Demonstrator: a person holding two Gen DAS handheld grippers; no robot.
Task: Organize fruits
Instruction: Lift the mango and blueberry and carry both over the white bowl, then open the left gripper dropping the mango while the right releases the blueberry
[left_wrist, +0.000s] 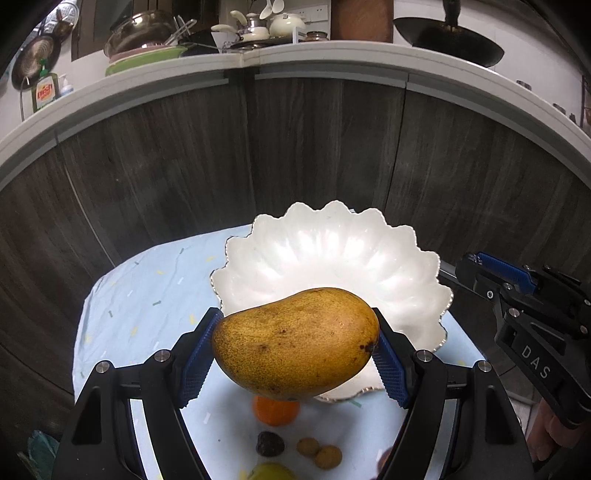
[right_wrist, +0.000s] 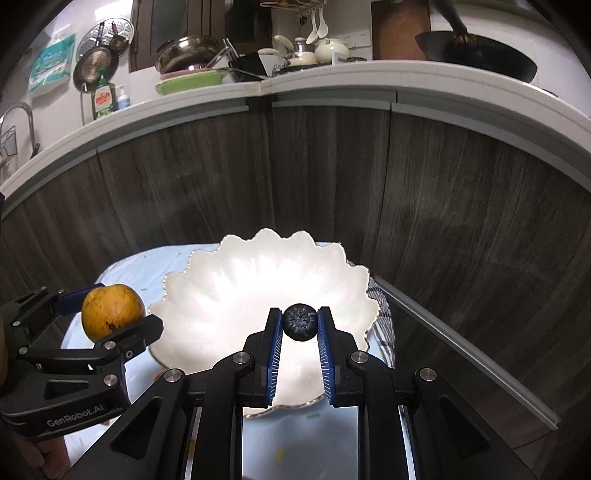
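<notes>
A yellow-orange mango (left_wrist: 295, 341) hangs above the table, clamped lengthwise between the blue pads of my left gripper (left_wrist: 299, 339). It sits just short of the near rim of a white scalloped bowl (left_wrist: 332, 251). In the right wrist view my right gripper (right_wrist: 300, 322) is shut on a small dark wrinkled fruit (right_wrist: 300, 321), held over that bowl (right_wrist: 229, 295). The same view shows the mango (right_wrist: 110, 310) and left gripper (right_wrist: 110, 321) at the bowl's left side. The right gripper (left_wrist: 480, 267) shows at the right edge of the left wrist view.
Under the mango on the pale blue cloth (left_wrist: 147, 295) lie an orange (left_wrist: 275, 410), a dark wrinkled fruit (left_wrist: 270, 443), two small brown round fruits (left_wrist: 319, 452) and a green-yellow fruit (left_wrist: 271, 472). Dark wood cabinet fronts (left_wrist: 295, 147) rise behind the table. A checked cloth (right_wrist: 384, 321) lies right of the bowl.
</notes>
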